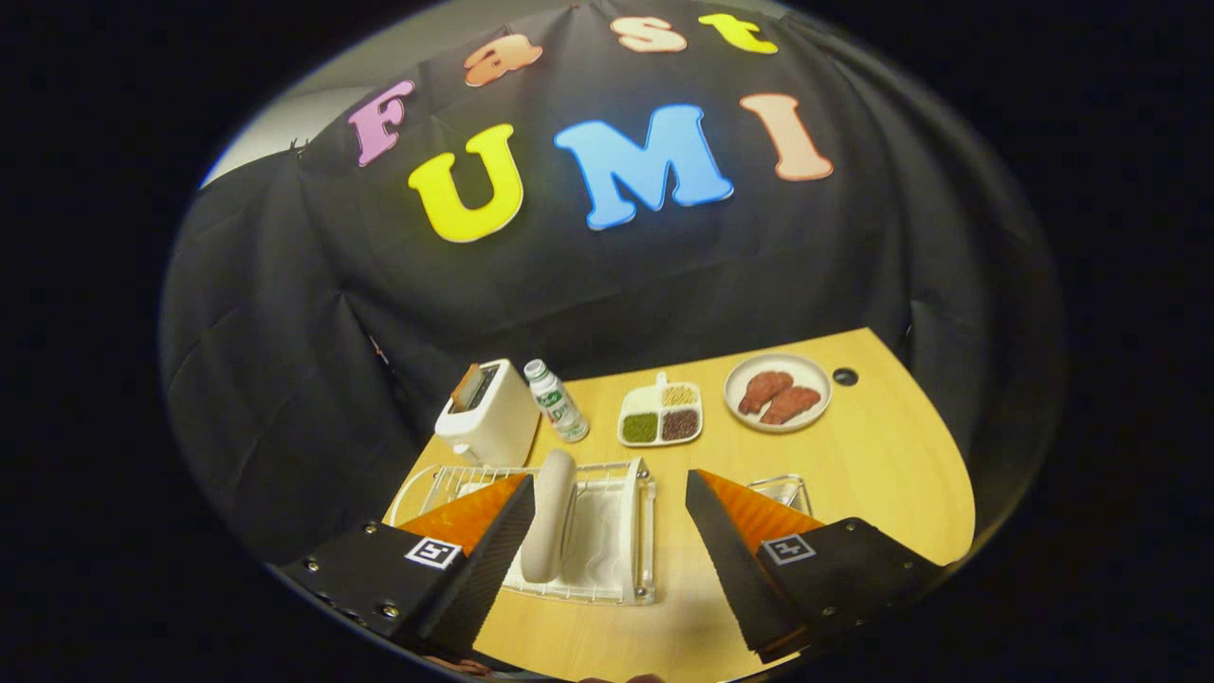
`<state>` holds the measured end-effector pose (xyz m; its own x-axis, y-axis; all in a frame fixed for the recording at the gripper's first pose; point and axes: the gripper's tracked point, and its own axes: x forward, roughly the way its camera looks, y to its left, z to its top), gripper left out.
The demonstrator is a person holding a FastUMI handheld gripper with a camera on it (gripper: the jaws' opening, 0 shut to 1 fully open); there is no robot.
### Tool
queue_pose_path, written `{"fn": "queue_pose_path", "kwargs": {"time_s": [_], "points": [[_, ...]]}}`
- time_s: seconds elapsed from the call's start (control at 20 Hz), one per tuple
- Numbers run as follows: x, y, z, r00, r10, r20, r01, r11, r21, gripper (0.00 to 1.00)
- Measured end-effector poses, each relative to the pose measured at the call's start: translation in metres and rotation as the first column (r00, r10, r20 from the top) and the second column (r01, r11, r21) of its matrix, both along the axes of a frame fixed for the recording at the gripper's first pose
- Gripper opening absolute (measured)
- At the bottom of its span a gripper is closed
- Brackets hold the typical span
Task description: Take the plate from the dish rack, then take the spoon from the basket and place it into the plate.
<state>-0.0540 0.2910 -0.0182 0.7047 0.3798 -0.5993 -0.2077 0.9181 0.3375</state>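
A white plate (pixel 553 514) stands on edge in the white wire dish rack (pixel 621 541) on the wooden table, just ahead of my left finger. My gripper (pixel 607 531) hangs above the rack, open wide, with nothing between its fingers. The left finger (pixel 474 560) covers the rack's left part. Beyond the right finger (pixel 735 555) a clear wire basket (pixel 782 490) peeks out, mostly hidden; I cannot make out the spoon in it.
Behind the rack stand a white toaster (pixel 488 415) and a small bottle (pixel 557 401). Further right lie a divided dish of grains (pixel 661 415) and a plate with two reddish food pieces (pixel 778 393). A round hole (pixel 845 377) marks the table's far corner.
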Motion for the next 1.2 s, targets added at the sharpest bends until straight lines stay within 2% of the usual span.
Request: {"fn": "queue_pose_path", "kwargs": {"time_s": [0.15,0.35,0.65,0.95,1.05,1.1,1.15,1.2], "points": [[0.000,0.027,-0.020,0.988,0.066,-0.140,-0.067,0.998,-0.005,0.99],[0.003,0.061,-0.046,0.954,0.101,-0.283,-0.113,0.993,-0.028,0.99],[0.022,0.090,-0.094,0.921,0.058,-0.384,-0.110,0.987,-0.116,1.00],[0.024,0.102,-0.140,0.892,0.006,-0.451,-0.126,0.963,-0.237,0.99],[0.019,0.100,-0.154,0.876,-0.024,-0.481,-0.133,0.948,-0.289,0.90],[0.016,0.105,-0.161,0.870,-0.029,-0.492,-0.137,0.945,-0.298,0.80],[0.016,0.097,-0.168,0.863,-0.077,-0.500,-0.125,0.926,-0.358,0.67],[0.015,0.102,-0.170,0.861,-0.088,-0.502,-0.105,0.933,-0.344,0.55]]}}
